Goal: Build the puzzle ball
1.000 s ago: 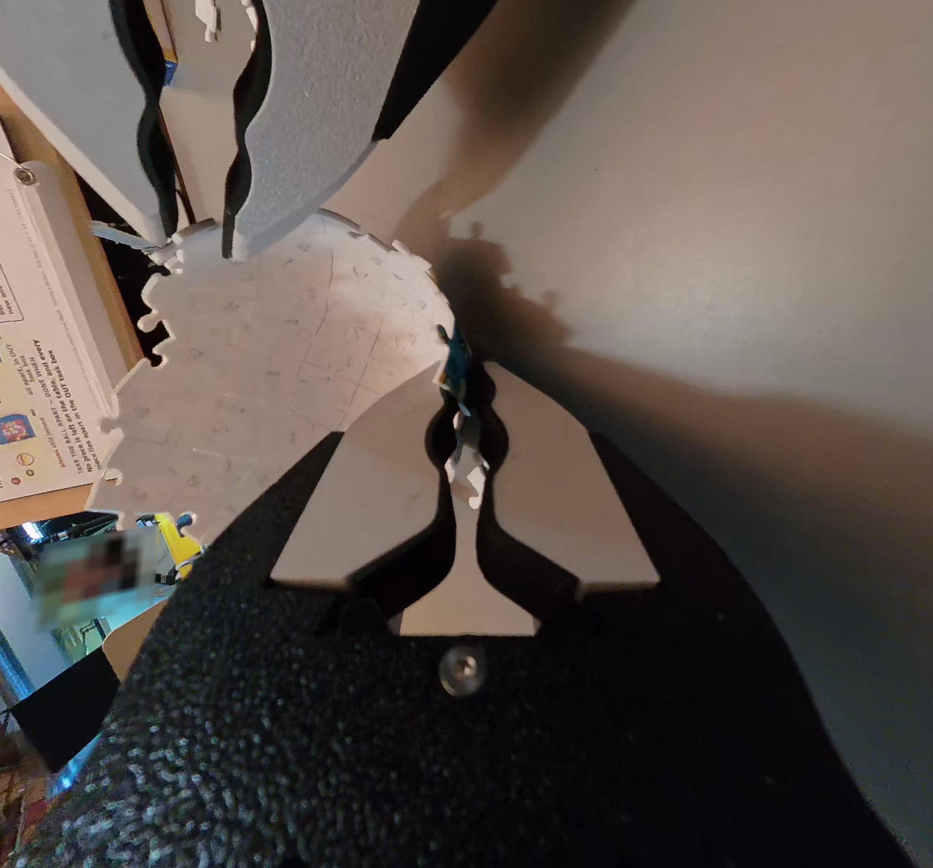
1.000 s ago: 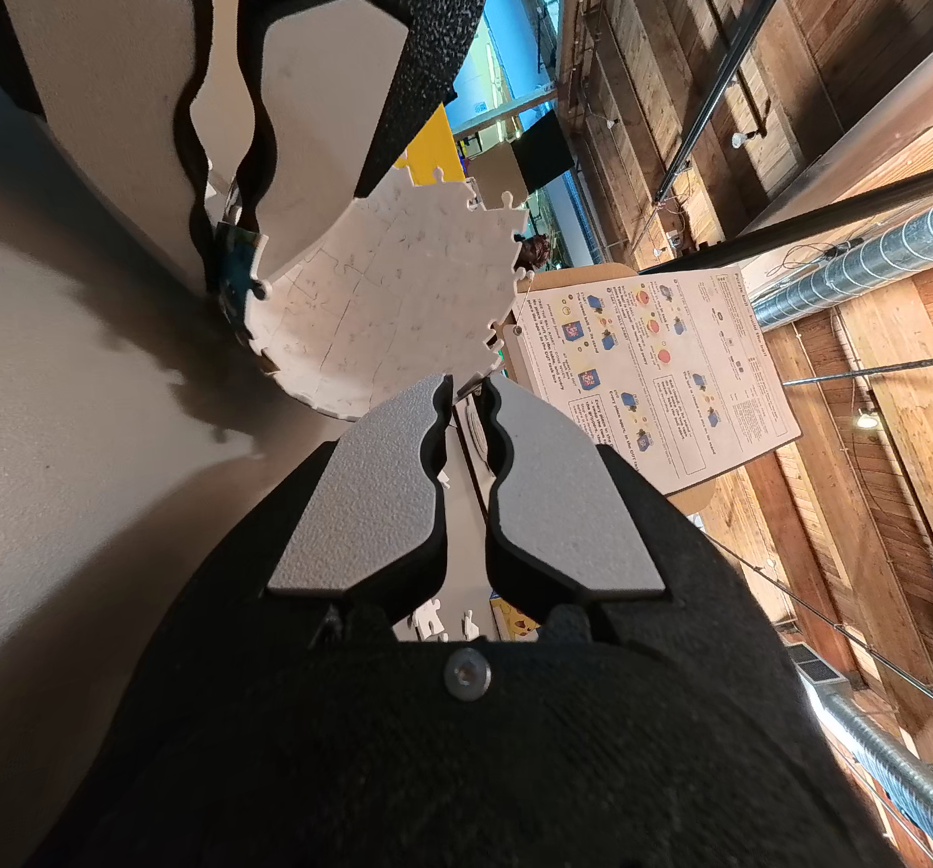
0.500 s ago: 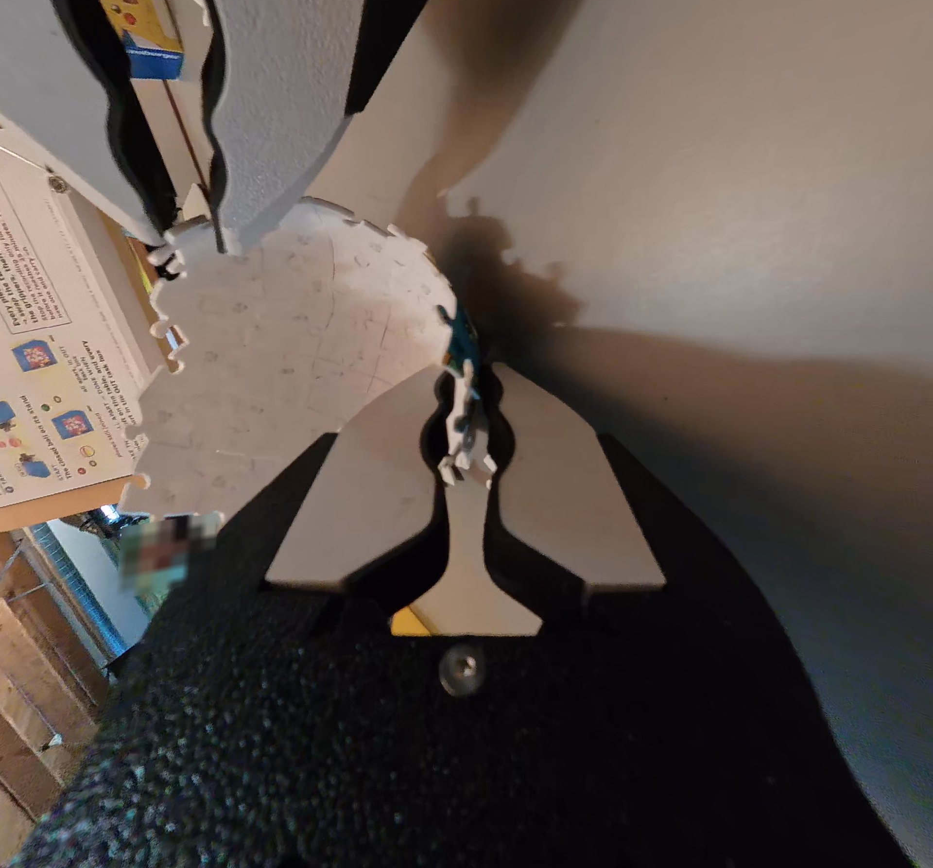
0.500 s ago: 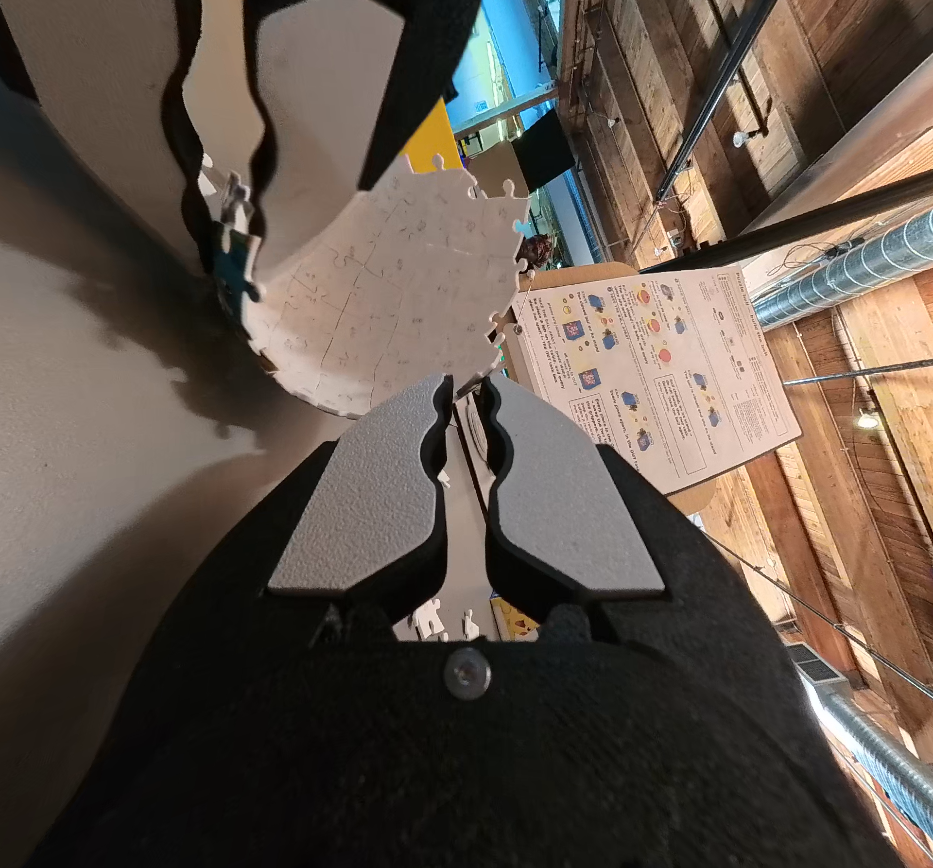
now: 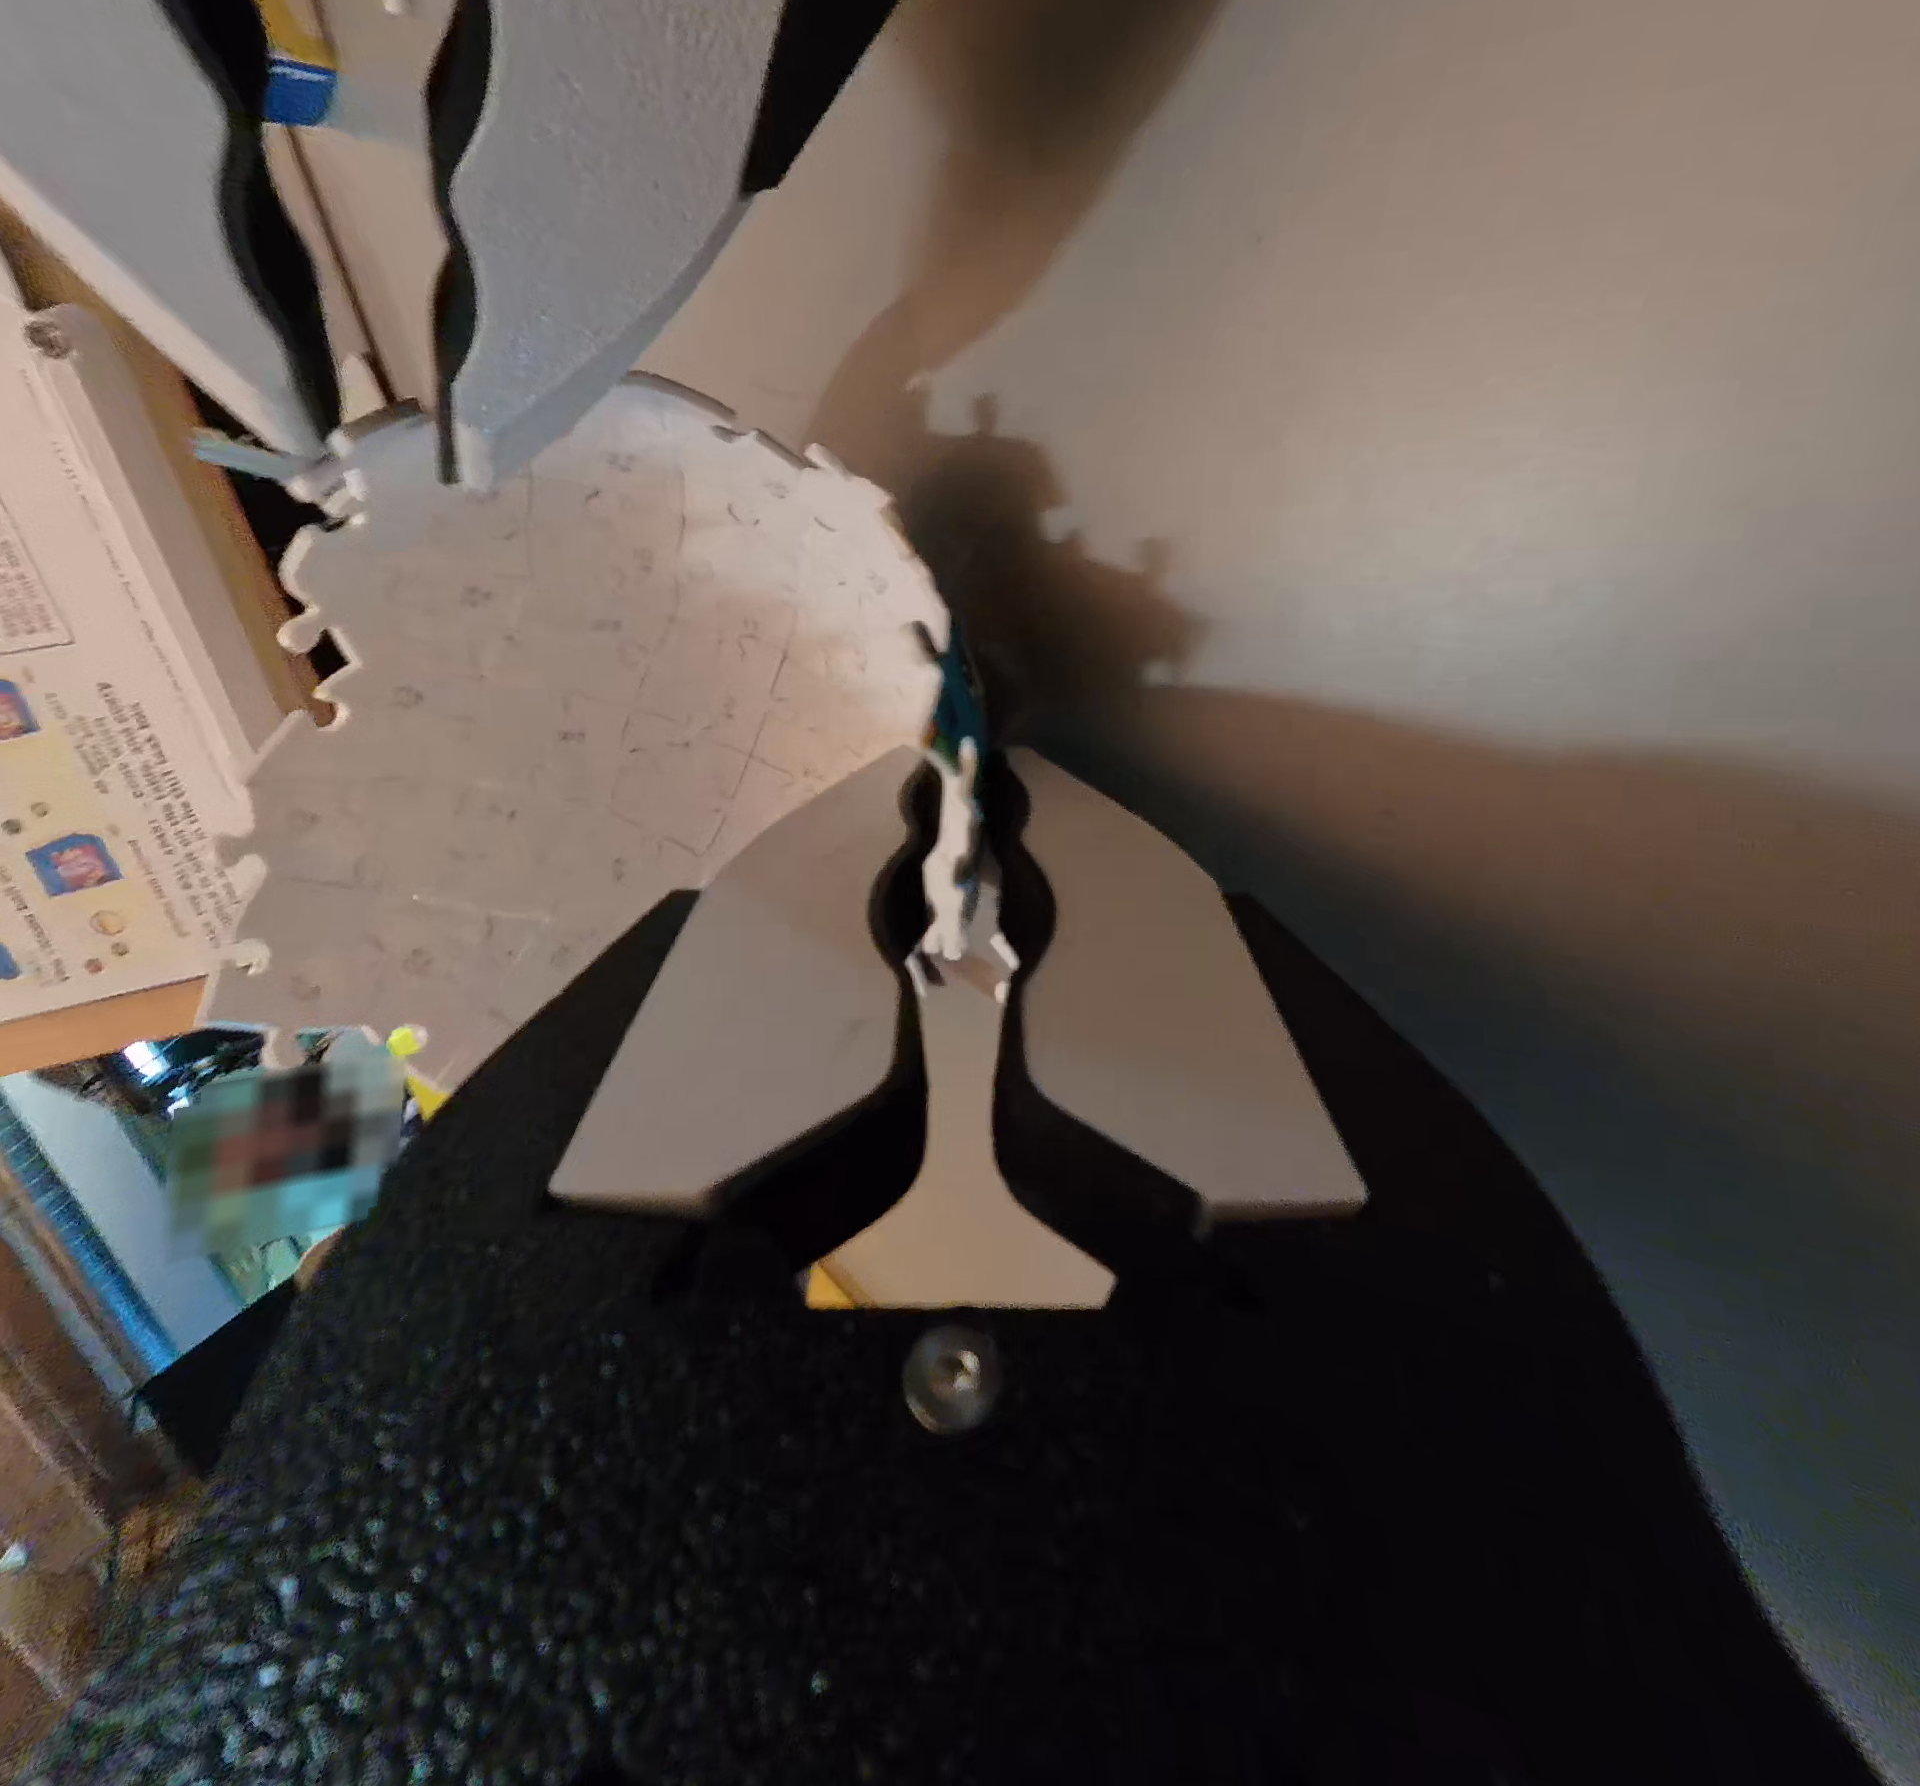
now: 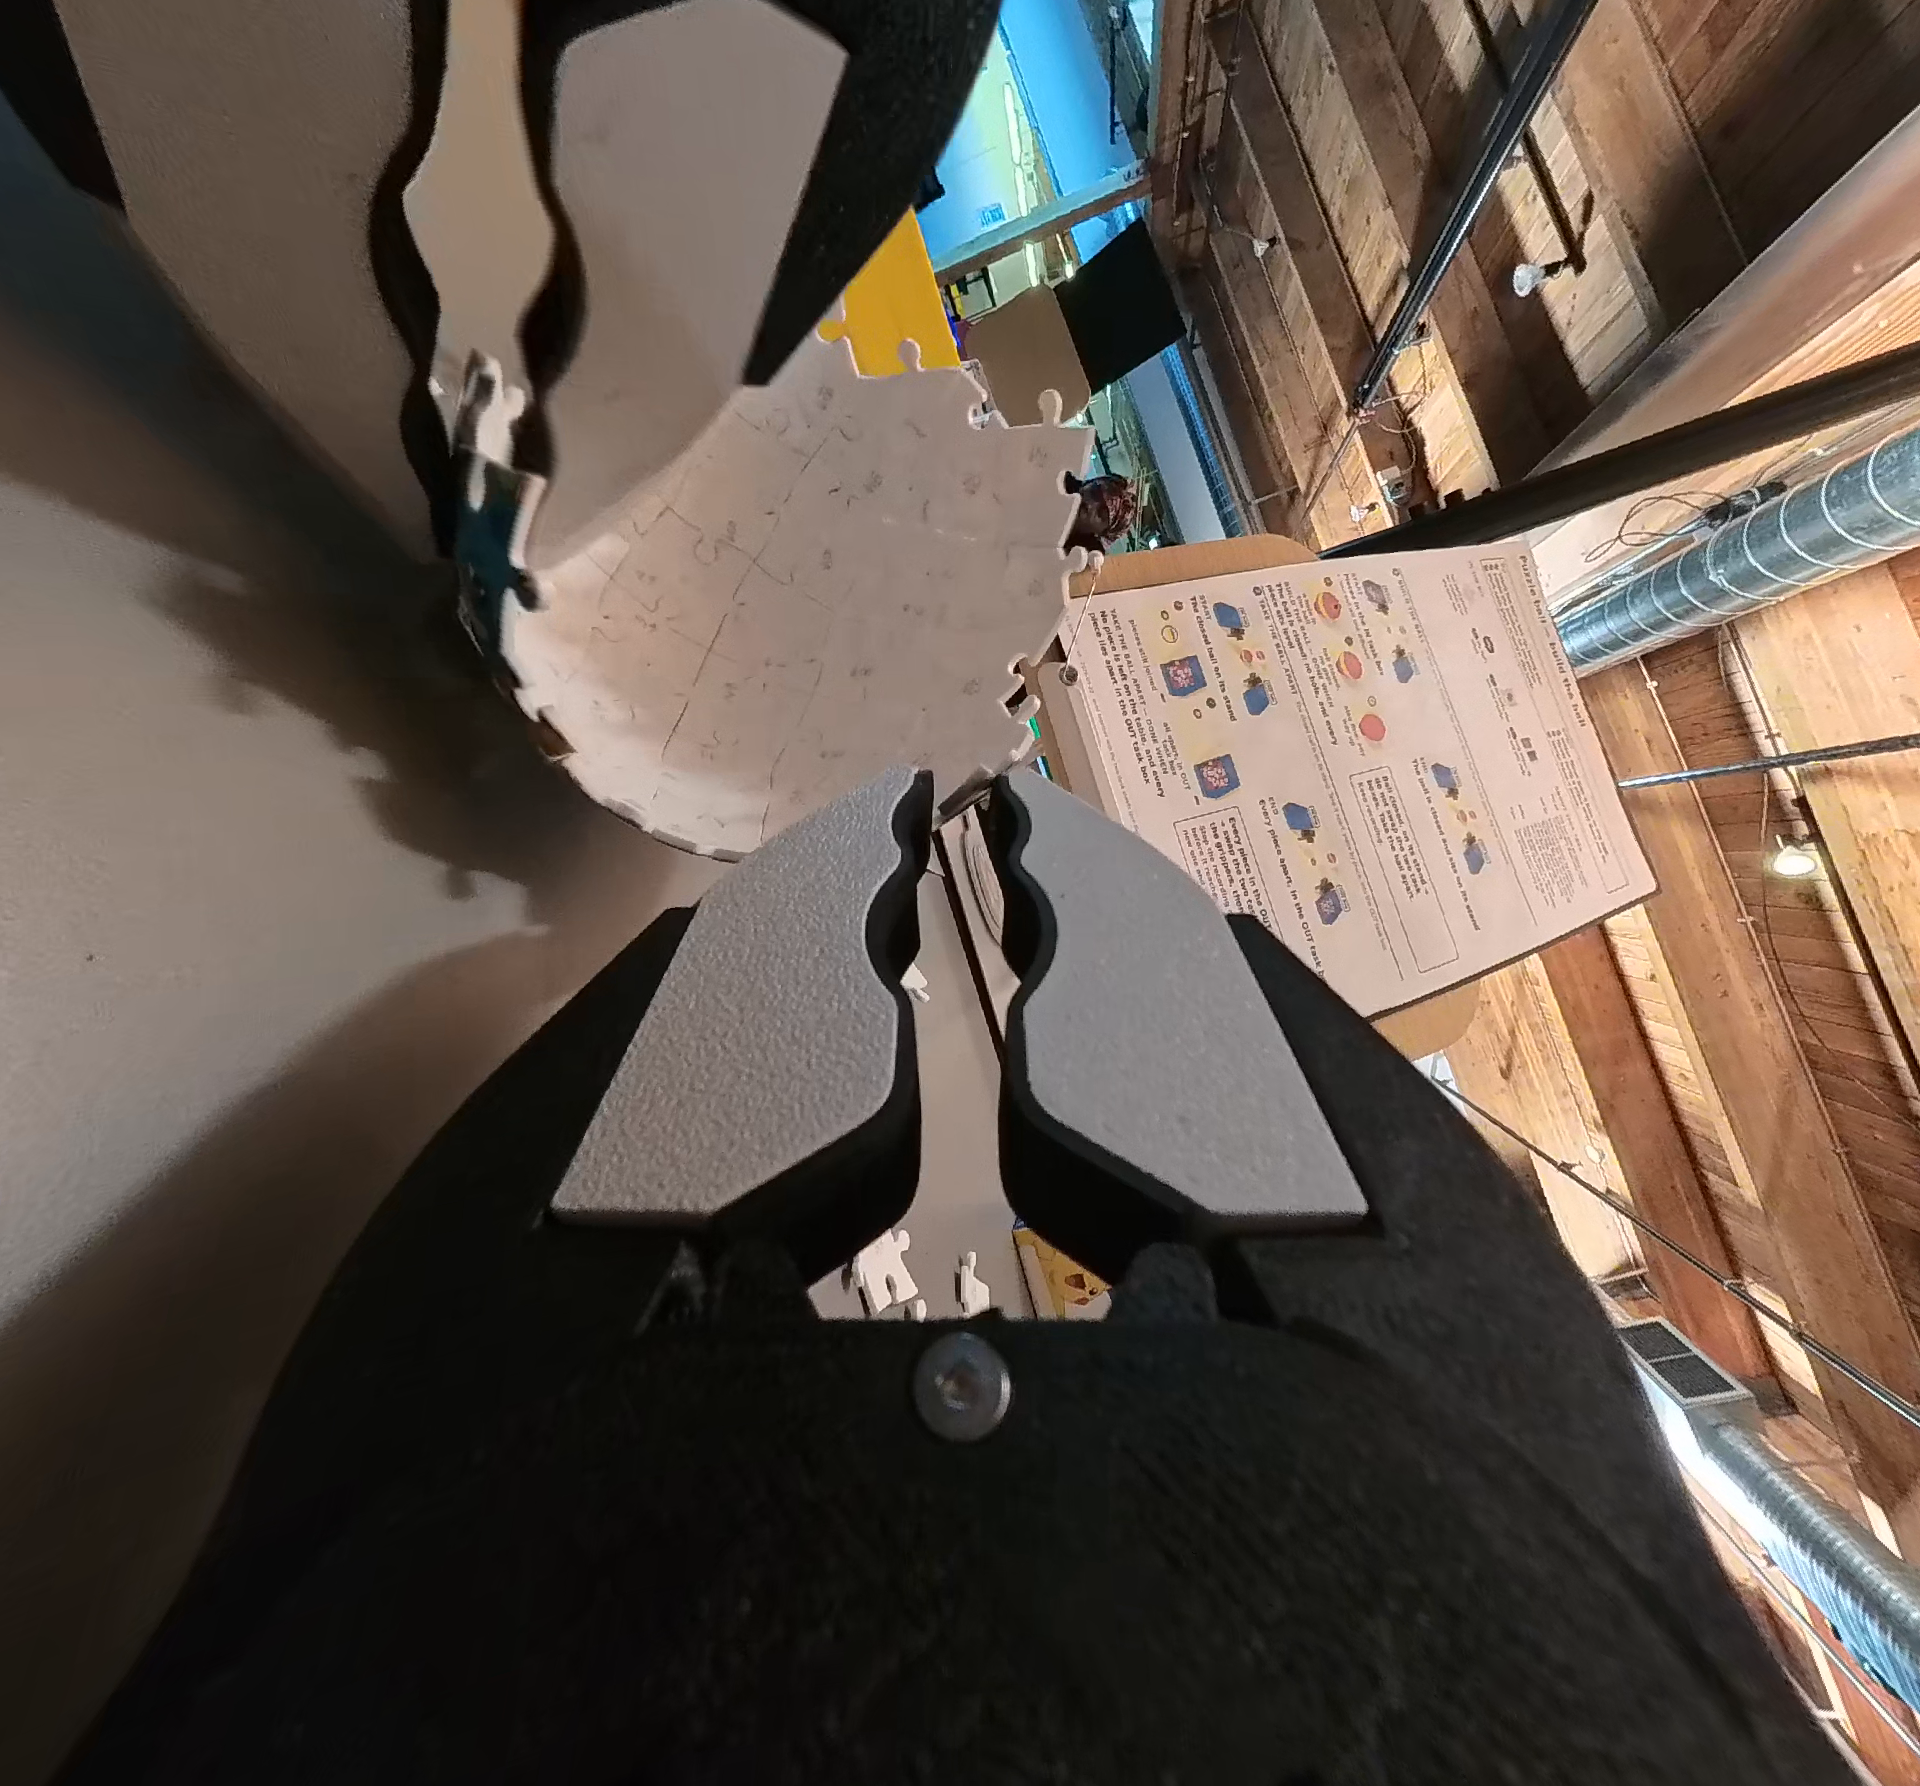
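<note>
The left gripper (image 5: 961, 863) was clamped on a loose piece (image 5: 956, 889), its jaws nearly together with the thin piece edge-on between them, and the piece's blue-printed end sat against the rim of the shell (image 5: 582, 697), the half-built curved part of the ball, seen from its white inner side. Against the frames of the last second, the piece had slid a little deeper between the jaws and the shell had turned slightly; the piece's tip had stayed at the same spot on the rim, so I judged the fit was being worked, not yet locked. The right gripper (image 6: 961, 801) was pressed on the opposite rim of the shell, jaws almost together; the edge itself was hidden at the tips, but the shell hung in the air between the two tools, so it was most likely held there. The shell's free rim was all knobs and notches. To one side lay the bare table (image 5: 1455, 282), close by; to the other stood an instruction sheet (image 6: 1351, 749) just beside the rim, leaving little room that way.
</note>
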`<state>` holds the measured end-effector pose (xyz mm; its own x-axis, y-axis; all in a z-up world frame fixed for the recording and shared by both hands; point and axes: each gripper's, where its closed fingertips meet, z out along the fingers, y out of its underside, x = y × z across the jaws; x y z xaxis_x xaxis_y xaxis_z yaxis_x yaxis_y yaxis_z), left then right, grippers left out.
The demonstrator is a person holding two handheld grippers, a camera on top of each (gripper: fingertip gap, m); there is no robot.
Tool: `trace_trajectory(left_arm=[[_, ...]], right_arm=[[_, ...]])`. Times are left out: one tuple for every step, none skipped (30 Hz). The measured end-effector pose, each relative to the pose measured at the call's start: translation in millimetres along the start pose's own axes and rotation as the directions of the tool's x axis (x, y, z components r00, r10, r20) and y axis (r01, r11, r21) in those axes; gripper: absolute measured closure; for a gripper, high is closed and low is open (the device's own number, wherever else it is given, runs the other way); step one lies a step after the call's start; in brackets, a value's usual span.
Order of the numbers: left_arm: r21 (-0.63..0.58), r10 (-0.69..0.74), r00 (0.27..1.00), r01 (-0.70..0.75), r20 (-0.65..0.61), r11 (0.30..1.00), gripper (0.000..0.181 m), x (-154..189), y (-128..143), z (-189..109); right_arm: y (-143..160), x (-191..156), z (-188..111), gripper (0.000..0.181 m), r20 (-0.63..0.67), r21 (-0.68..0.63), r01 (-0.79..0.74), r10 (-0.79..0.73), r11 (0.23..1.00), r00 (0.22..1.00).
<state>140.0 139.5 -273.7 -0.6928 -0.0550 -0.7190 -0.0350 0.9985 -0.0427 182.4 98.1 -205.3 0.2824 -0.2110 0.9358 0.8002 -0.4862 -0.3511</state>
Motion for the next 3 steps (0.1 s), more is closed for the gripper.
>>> trace_trajectory(left_arm=[[-0.009,-0.003,1.000,0.004,0.025,1.000,0.166,-3.2,1.5,-0.1],[-0.022,-0.003,0.999,0.004,0.037,1.000,0.161,-5.0,3.8,-0.1],[-0.030,-0.007,0.999,0.008,0.042,1.000,0.160,-5.7,5.6,-0.1]], right_arm=[[-0.2,0.2,-0.1,0.171,-0.001,0.001,0.001,-0.001,1.000,1.000],[-0.4,0.3,-0.2,0.171,-0.002,0.001,0.003,-0.003,1.000,1.000],[-0.4,0.1,-0.2,0.171,0.000,0.001,0.003,-0.003,1.000,1.000]])
